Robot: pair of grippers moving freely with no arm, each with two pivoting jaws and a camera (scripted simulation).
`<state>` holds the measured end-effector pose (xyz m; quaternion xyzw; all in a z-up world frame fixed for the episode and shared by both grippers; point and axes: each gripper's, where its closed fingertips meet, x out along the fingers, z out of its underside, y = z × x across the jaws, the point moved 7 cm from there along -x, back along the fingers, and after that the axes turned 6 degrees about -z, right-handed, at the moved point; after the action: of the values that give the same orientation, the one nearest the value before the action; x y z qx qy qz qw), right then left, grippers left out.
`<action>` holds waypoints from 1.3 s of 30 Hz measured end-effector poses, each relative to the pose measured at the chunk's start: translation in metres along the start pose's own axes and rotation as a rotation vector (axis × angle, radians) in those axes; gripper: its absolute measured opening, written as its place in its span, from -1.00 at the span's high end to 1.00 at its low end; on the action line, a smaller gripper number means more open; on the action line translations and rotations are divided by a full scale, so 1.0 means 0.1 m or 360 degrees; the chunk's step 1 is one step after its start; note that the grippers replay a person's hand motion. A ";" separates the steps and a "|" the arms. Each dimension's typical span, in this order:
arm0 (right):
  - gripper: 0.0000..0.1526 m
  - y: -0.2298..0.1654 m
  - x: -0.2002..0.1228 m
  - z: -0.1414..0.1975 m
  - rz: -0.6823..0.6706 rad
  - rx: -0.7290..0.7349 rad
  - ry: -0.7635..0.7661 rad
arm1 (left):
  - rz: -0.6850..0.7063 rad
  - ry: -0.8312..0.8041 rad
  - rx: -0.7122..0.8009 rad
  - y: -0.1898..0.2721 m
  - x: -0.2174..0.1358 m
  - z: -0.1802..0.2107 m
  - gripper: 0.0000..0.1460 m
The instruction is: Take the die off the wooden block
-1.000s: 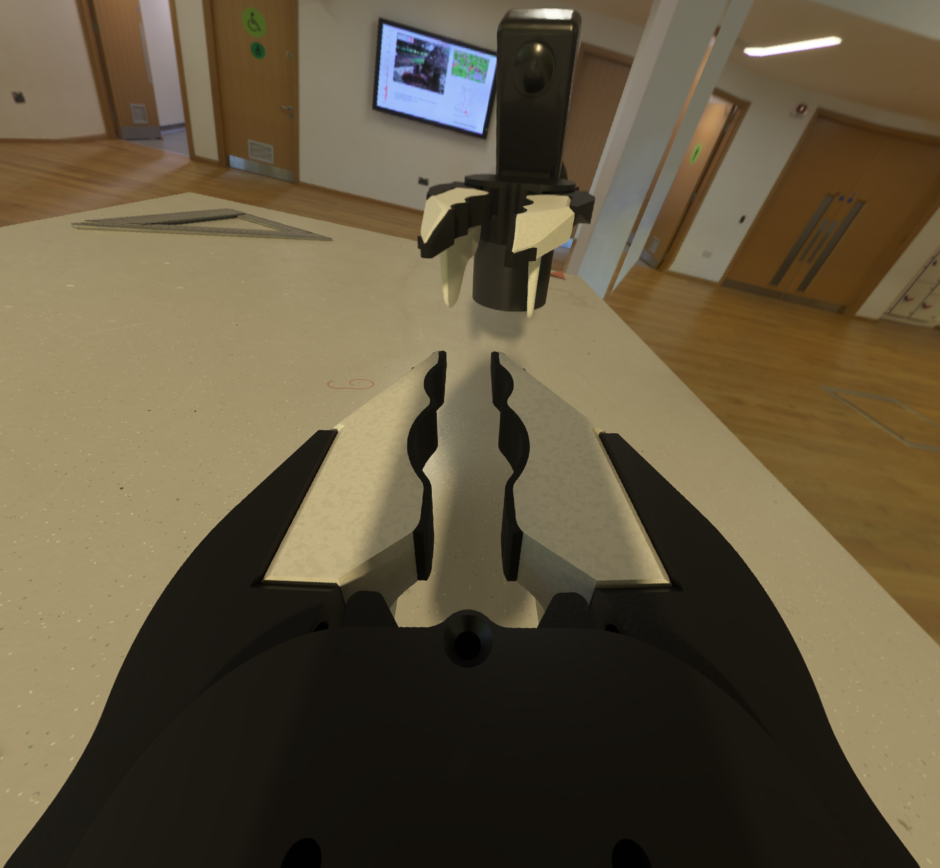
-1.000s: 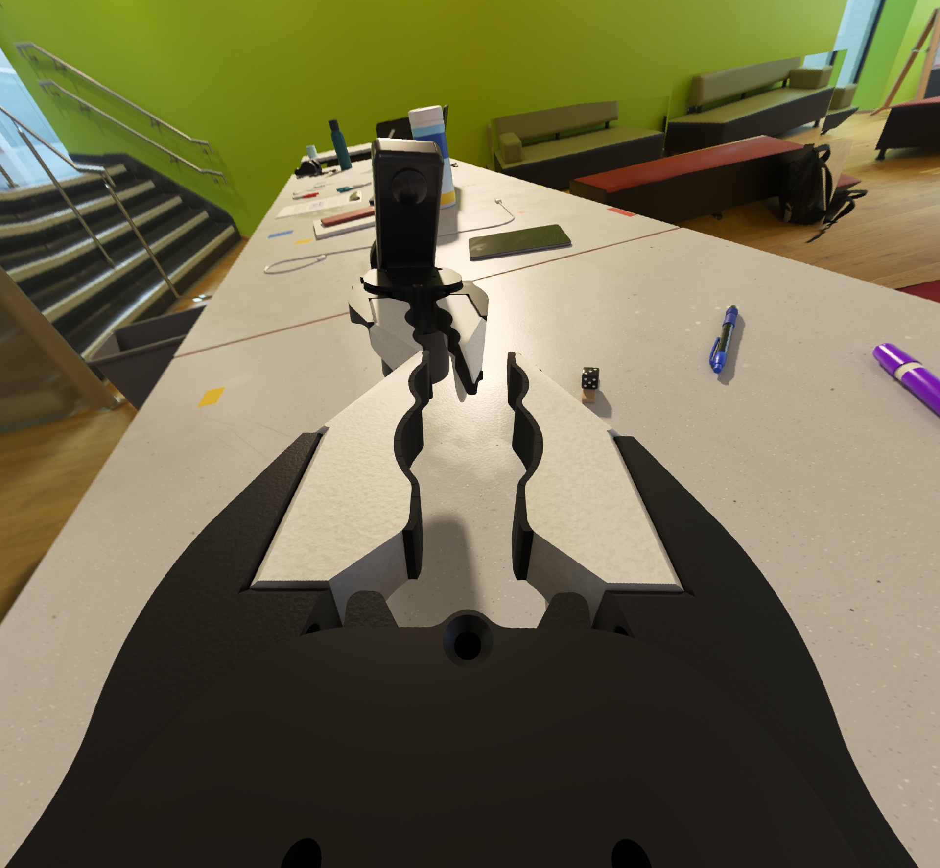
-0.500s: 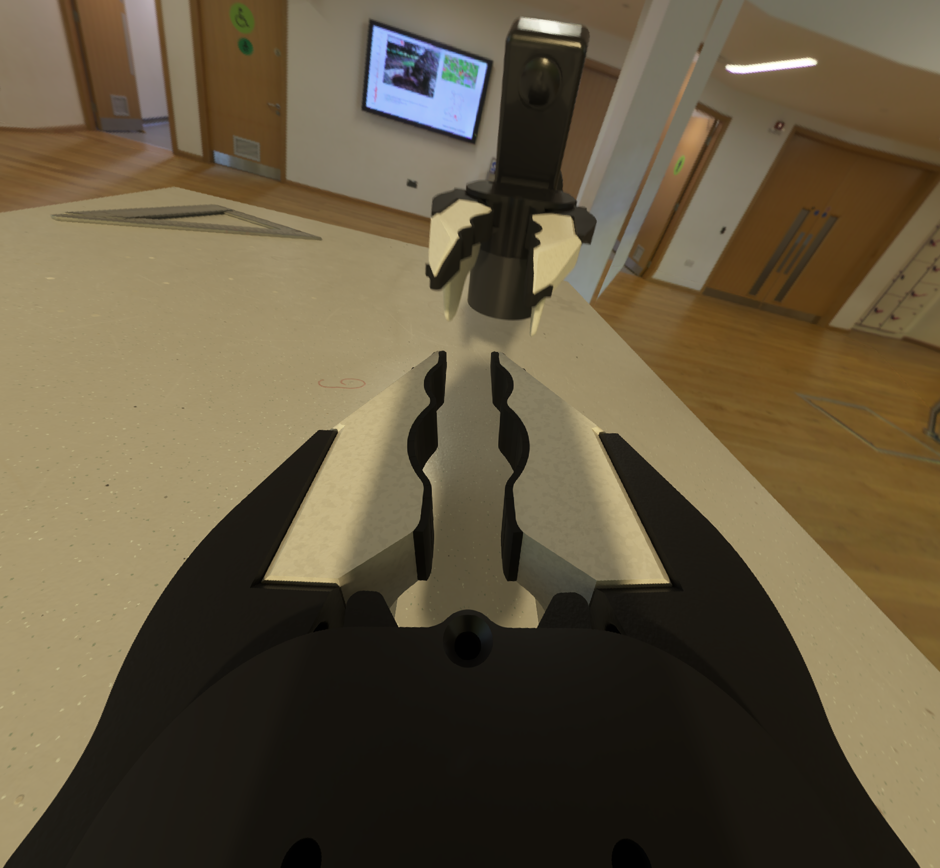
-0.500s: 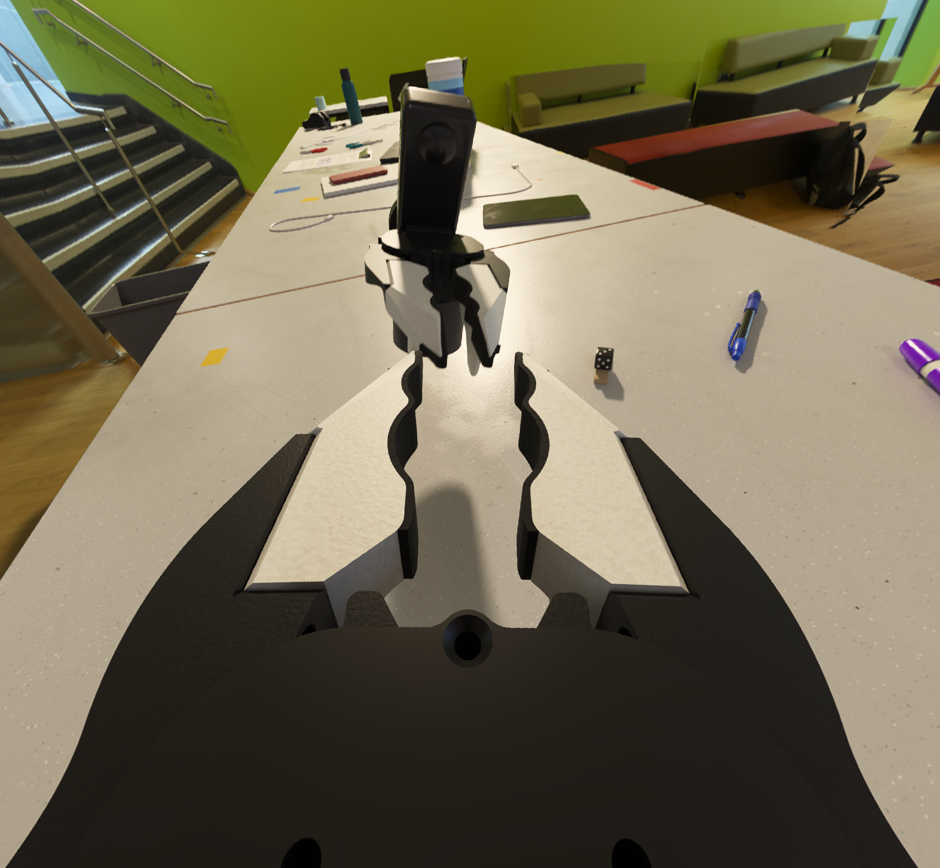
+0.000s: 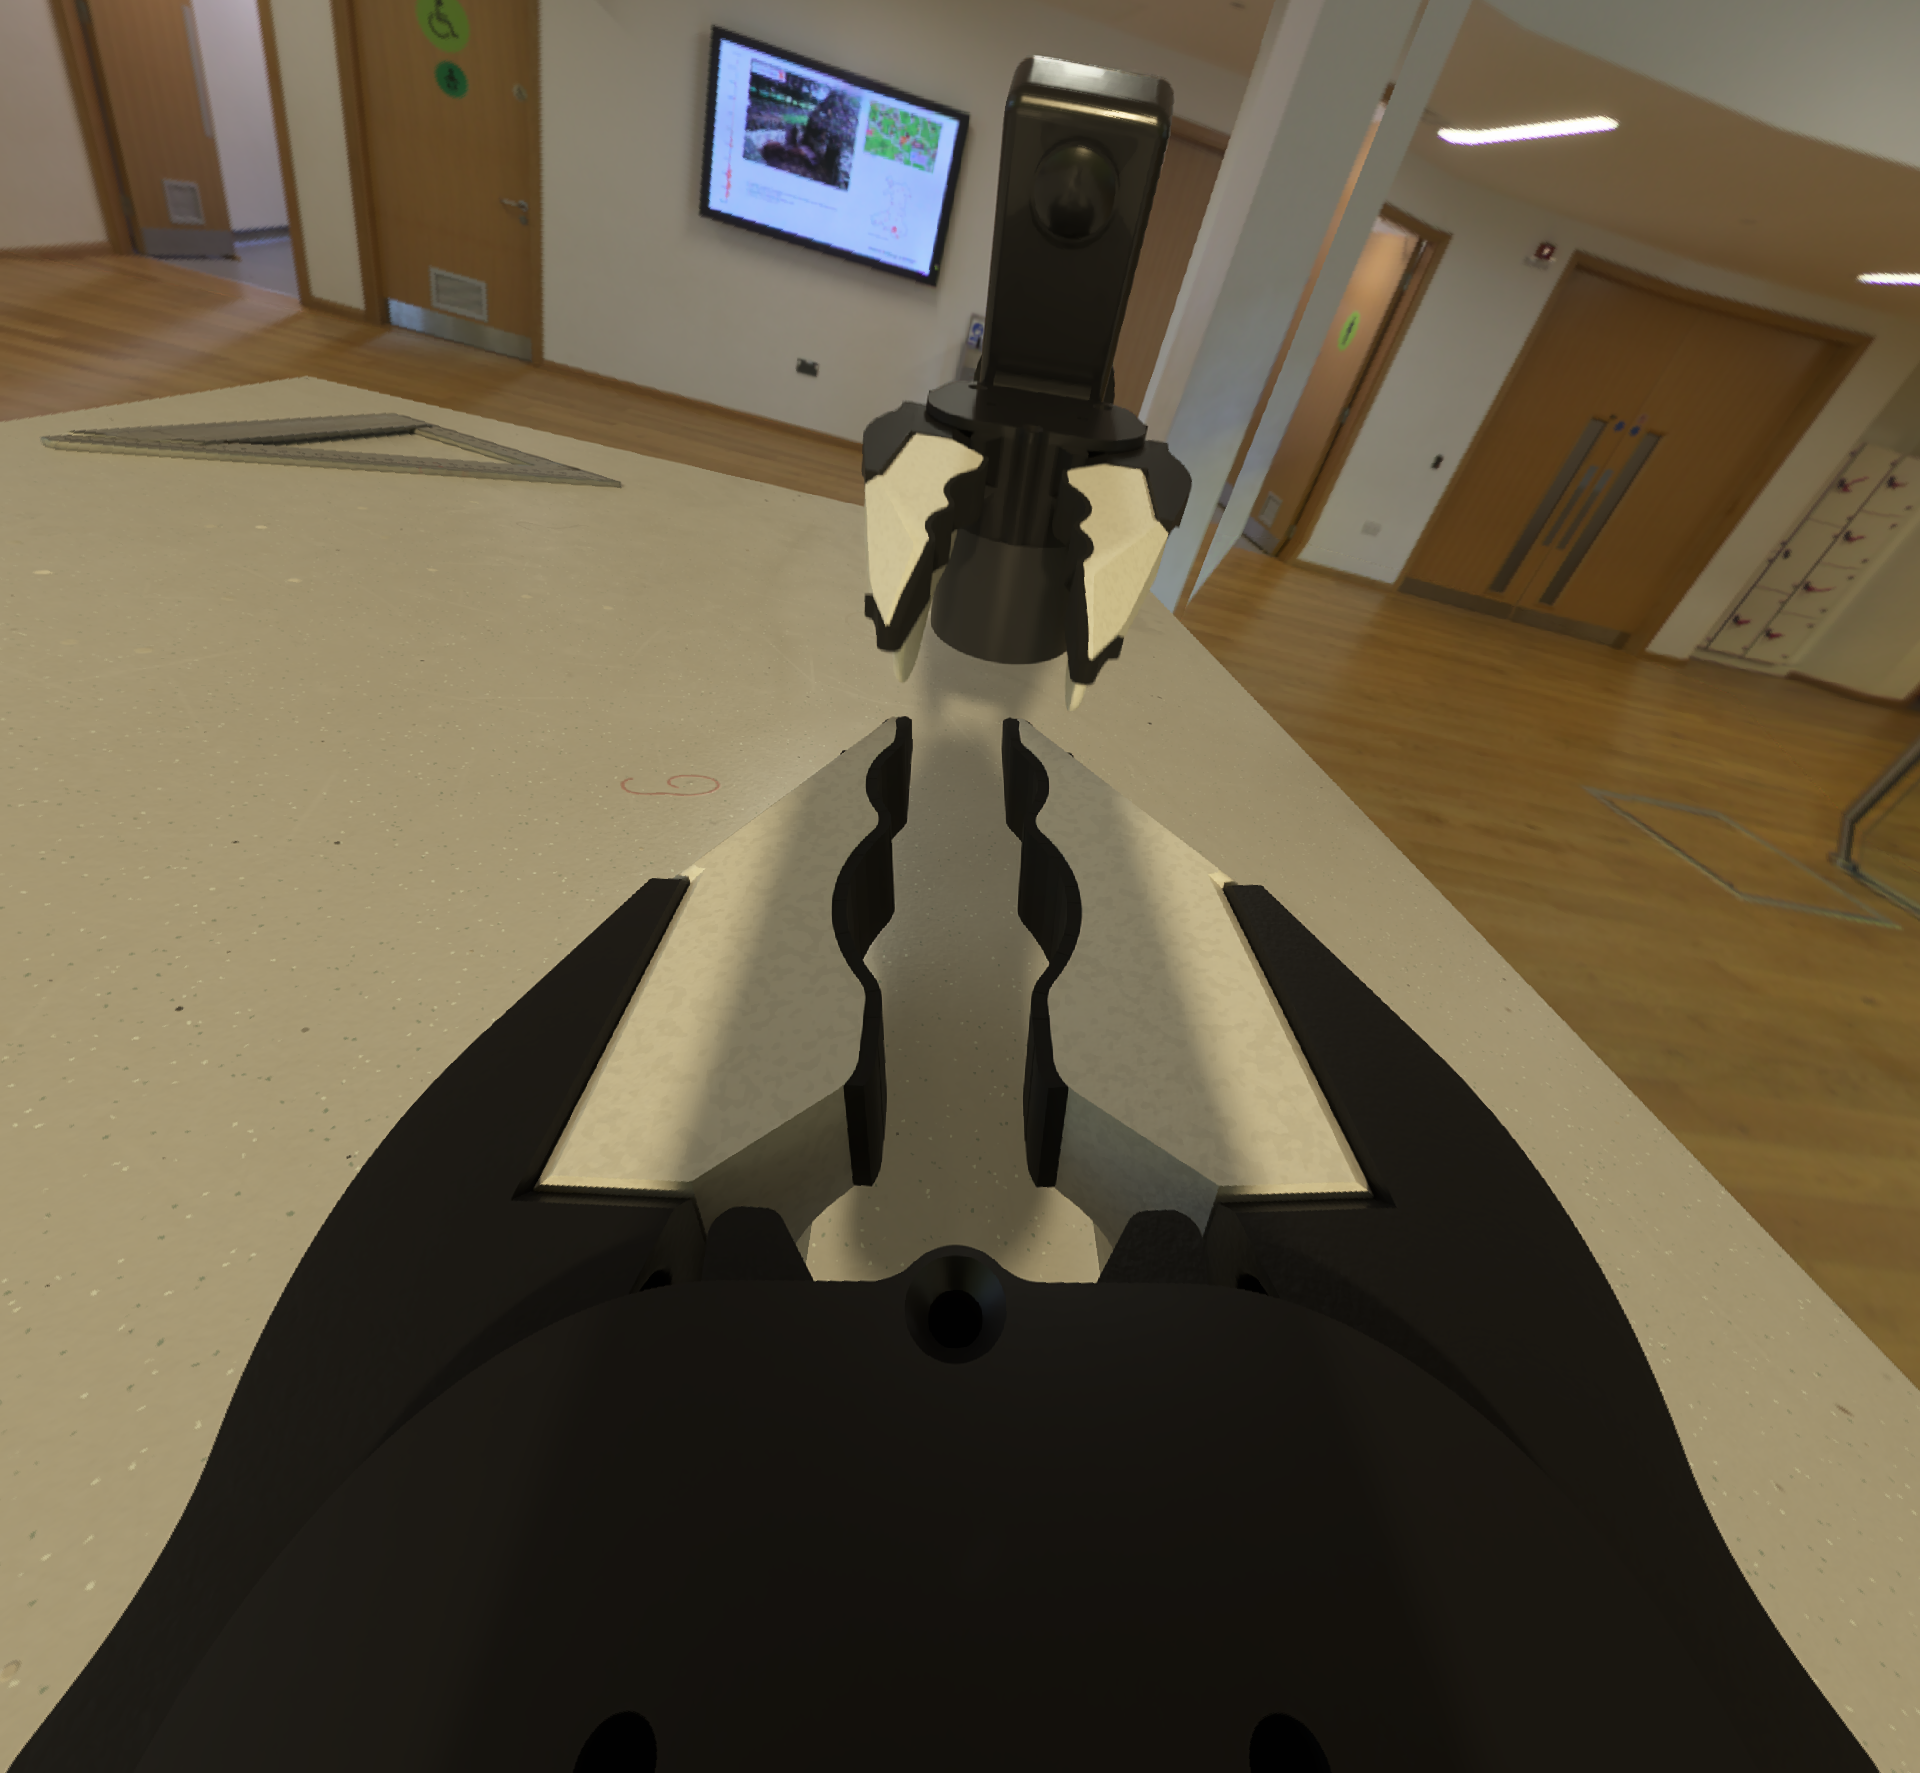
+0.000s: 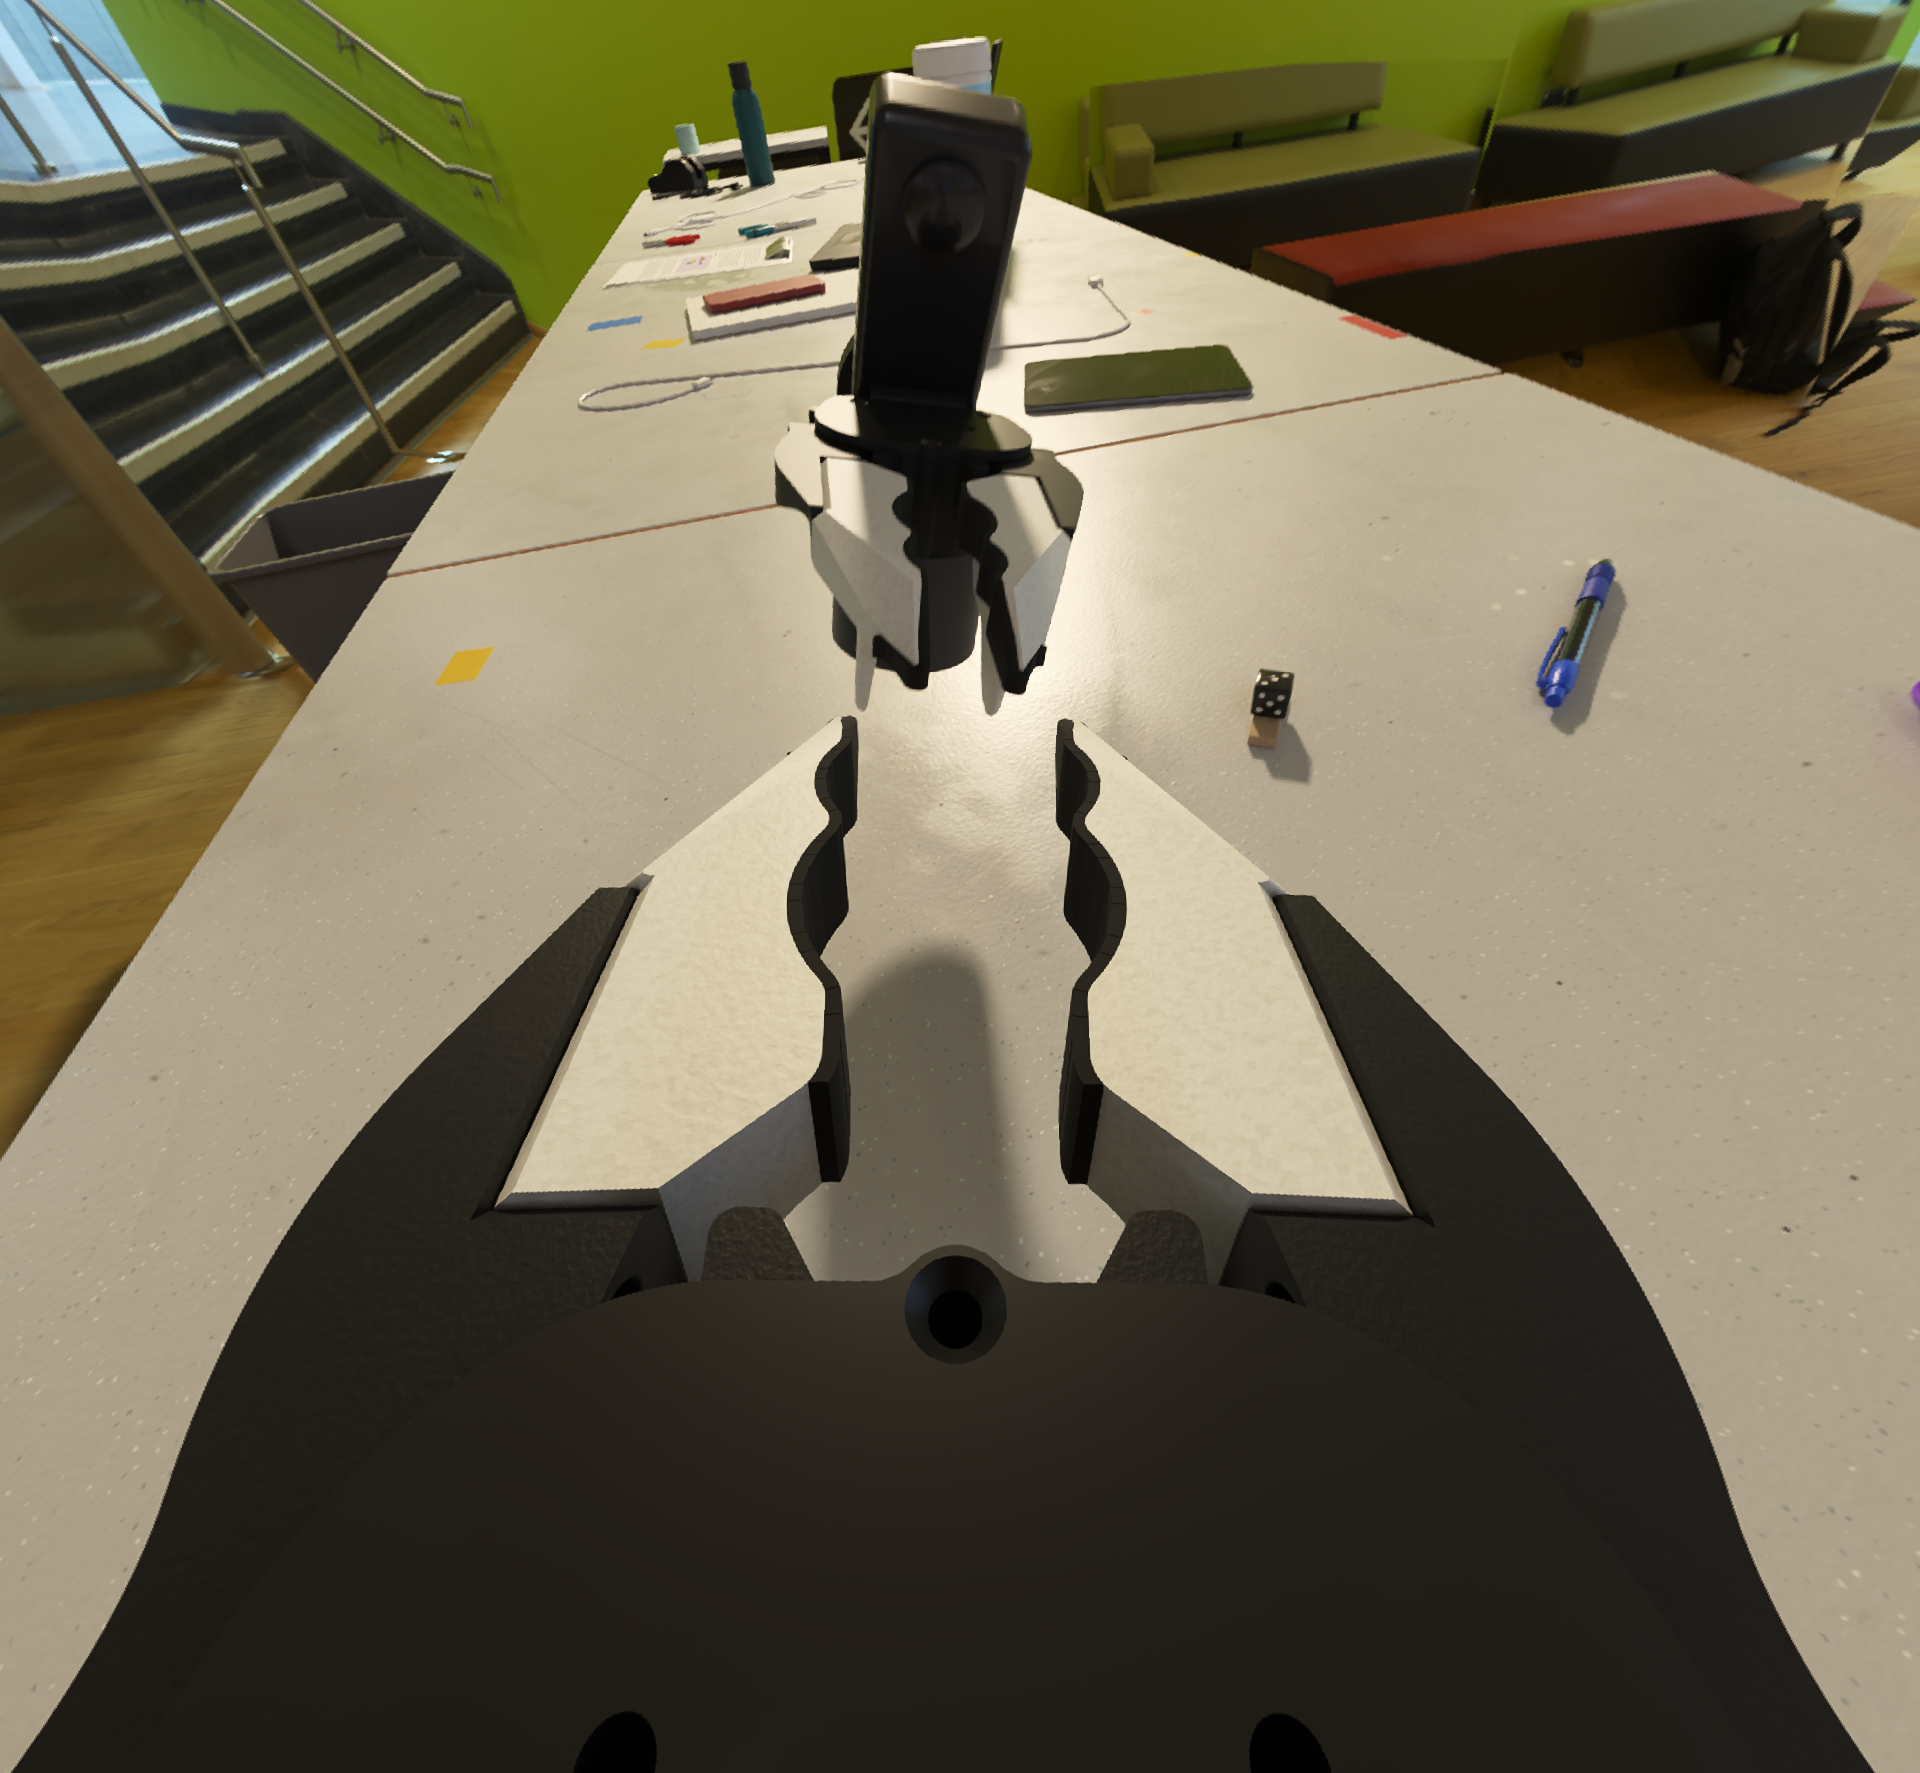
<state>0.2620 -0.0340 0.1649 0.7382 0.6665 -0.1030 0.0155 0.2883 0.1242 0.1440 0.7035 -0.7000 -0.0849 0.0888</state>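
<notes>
On the speckled pale table (image 6: 1455, 892), the right gripper (image 6: 956, 736) hovers with its wavy-edged white fingers apart, empty. Right of it, a small black die (image 6: 1272, 693) with white dots sits atop a tiny wooden block (image 6: 1263, 734); farther right lies a blue pen (image 6: 1575, 632). The left gripper (image 5: 952, 731) also has its fingers apart, empty.

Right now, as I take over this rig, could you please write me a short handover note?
Left gripper: open, empty, above the table.
Right gripper: open, empty, facing the left one.
Die: sits on the wooden block, ahead and right of the right gripper, with a blue pen beyond.
Done: nothing gripped.
Left: reach the die, grip it, lift it off.
</notes>
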 end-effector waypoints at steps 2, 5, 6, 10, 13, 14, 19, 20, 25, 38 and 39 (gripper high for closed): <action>0.50 0.02 -0.02 -0.04 0.0015 -0.0015 0.0013 | 0.0008 -0.0016 -0.0001 0.00 0.01 0.01 0.76; 0.50 0.07 -0.05 -0.05 0.0084 -0.0049 -0.0043 | -0.0012 -0.0056 0.0012 -0.01 0.04 0.05 0.76; 0.50 0.07 -0.08 0.00 0.0143 -0.0058 -0.0104 | -0.0038 -0.0054 0.0005 -0.02 0.03 0.06 0.76; 0.44 -0.34 0.05 0.33 0.0463 -0.0274 -0.0444 | -0.0263 0.0019 -0.0066 -0.14 -0.04 0.04 0.76; 0.38 -0.83 0.50 0.65 0.0509 -0.0472 -0.0693 | -0.0396 0.0032 -0.0073 -0.23 -0.04 0.06 0.77; 0.37 -0.89 0.65 0.75 0.0564 -0.0569 -0.0810 | -0.0412 0.0033 -0.0082 -0.25 -0.03 0.08 0.77; 0.39 -0.58 0.95 0.88 0.0605 -0.0381 -0.0822 | -0.0480 0.0153 -0.0107 -0.34 -0.13 0.03 0.77; 0.40 -0.49 0.96 0.85 0.0637 -0.0357 -0.0820 | -0.0516 0.0190 -0.0099 -0.35 -0.17 0.00 0.77; 0.45 0.04 0.94 0.66 0.0705 -0.0021 -0.0673 | -0.0521 0.0335 -0.0011 -0.27 -0.32 -0.20 0.77; 0.39 0.50 0.49 0.62 0.1016 0.0159 -0.0494 | -0.1603 -0.0028 0.0110 0.55 -0.73 0.22 0.76; 0.40 0.50 0.52 0.60 0.1005 0.0148 -0.0481 | -0.1636 -0.0011 0.0053 0.58 -0.77 0.32 0.76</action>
<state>0.3080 0.0018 0.0915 0.8842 0.3900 -0.2316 0.1114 0.2242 0.2010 0.1268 0.9578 -0.2652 -0.1087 0.0219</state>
